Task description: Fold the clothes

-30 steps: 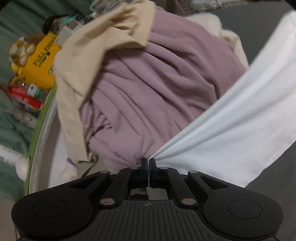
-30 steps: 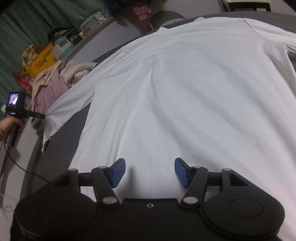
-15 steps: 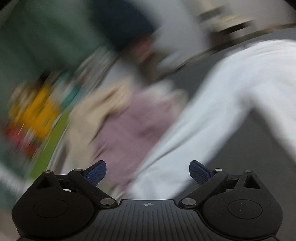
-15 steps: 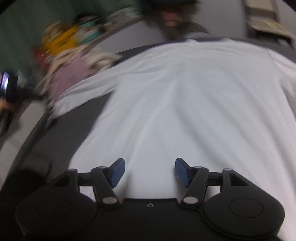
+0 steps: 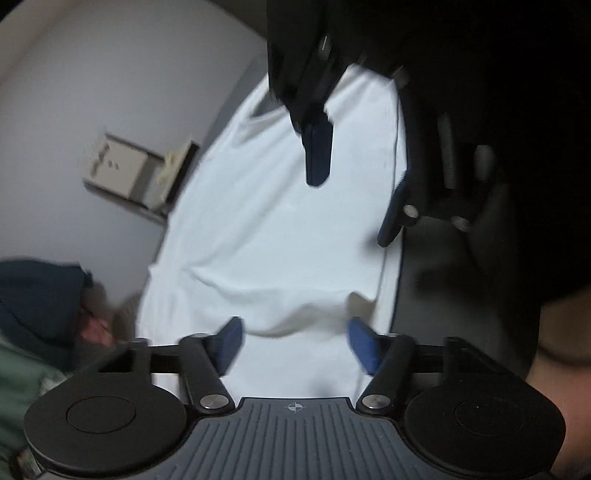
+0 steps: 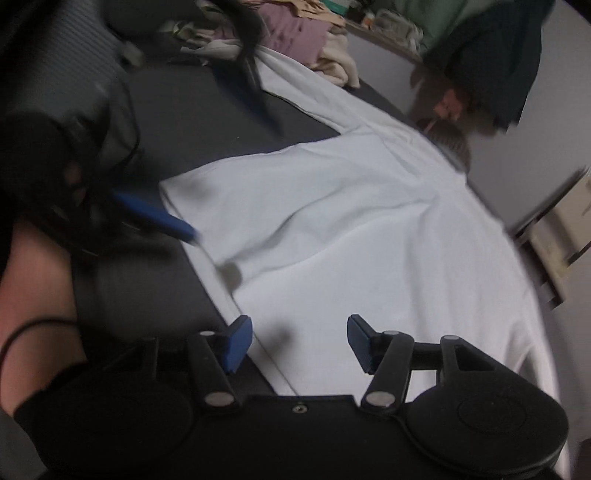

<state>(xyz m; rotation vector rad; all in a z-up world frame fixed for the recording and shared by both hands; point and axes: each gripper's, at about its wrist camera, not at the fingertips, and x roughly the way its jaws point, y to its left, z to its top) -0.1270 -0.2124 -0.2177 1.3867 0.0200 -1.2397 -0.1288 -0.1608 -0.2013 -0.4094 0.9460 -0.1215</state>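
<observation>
- Left gripper (image 5: 293, 343): I hold it with its blue-padded jaws spread wide and nothing between them; it hovers just above the near edge of the white shirt (image 5: 280, 229).
- Right gripper (image 6: 299, 343): likewise spread and empty, its left pad over the shirt's hem edge, its right pad over the cloth. In the left wrist view it enters from above with both blue pads apart.
- White shirt: it lies spread on the dark grey surface (image 6: 207, 122), with soft ridges running across the body and one sleeve (image 6: 295, 77) stretched away toward the far pile.
- Pile of clothes (image 6: 295, 33): mauve and cream garments heaped at the far edge of the surface, at the sleeve's end; whether they touch I cannot tell.
- Surroundings: a dark blue garment (image 6: 491, 55) hangs beyond the surface; a pale box (image 5: 118, 166) stands on the floor. Both views are motion-blurred.
</observation>
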